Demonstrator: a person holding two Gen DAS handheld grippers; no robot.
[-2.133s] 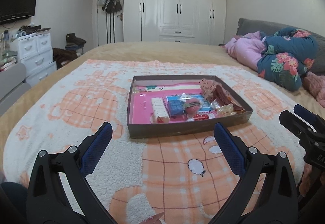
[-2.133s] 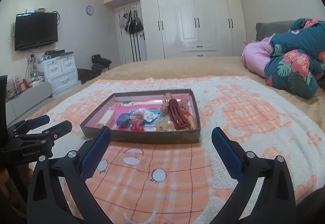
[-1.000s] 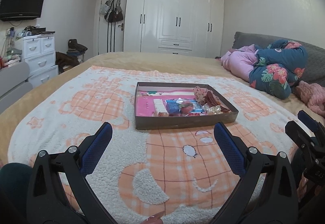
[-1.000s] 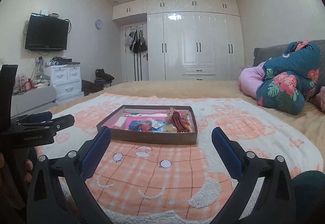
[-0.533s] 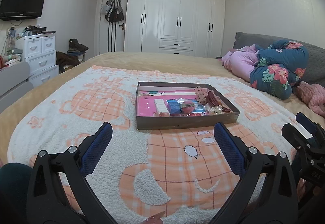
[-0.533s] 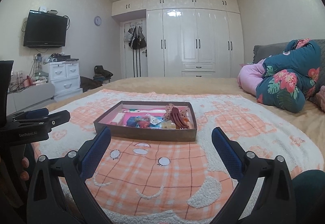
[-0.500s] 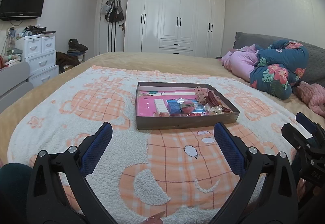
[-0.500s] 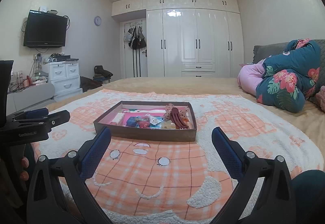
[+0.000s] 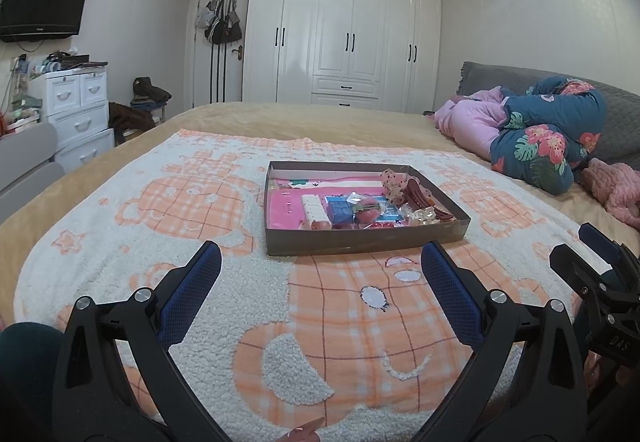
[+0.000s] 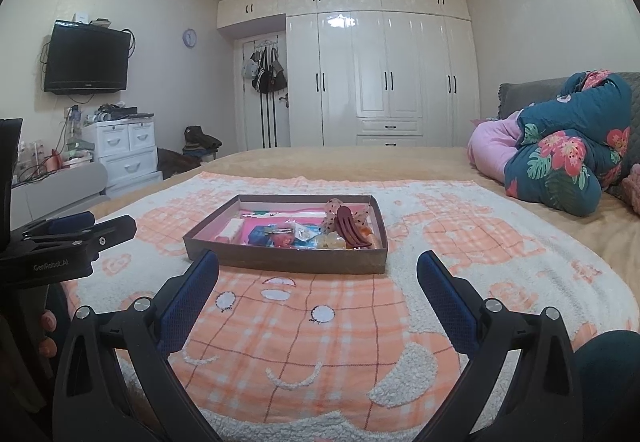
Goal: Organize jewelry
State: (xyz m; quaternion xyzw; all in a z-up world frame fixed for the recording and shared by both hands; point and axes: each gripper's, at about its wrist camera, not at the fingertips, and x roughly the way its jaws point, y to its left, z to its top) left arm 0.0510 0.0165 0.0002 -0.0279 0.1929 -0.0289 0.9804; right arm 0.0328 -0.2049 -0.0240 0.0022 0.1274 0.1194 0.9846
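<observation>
A shallow brown tray (image 9: 360,242) with a pink floor lies on an orange and white blanket on the bed; it also shows in the right wrist view (image 10: 280,260). In it are a white pill-like strip (image 9: 315,209), a blue packet (image 9: 340,210), a dark red hair claw (image 10: 350,229) and other small bits. My left gripper (image 9: 320,276) is open and empty, held short of the tray's near wall. My right gripper (image 10: 318,276) is open and empty, also short of the tray. Each gripper shows at the edge of the other's view.
The blanket (image 9: 180,209) covers the near part of the bed. Folded quilts, pink and floral blue (image 9: 548,145), lie at the right. A white drawer unit (image 9: 76,109) stands at the left, white wardrobes at the back wall.
Both grippers have pulled back from the tray and levelled out, so the tray looks smaller and farther. In the last half second almost nothing moved. Both stay open.
</observation>
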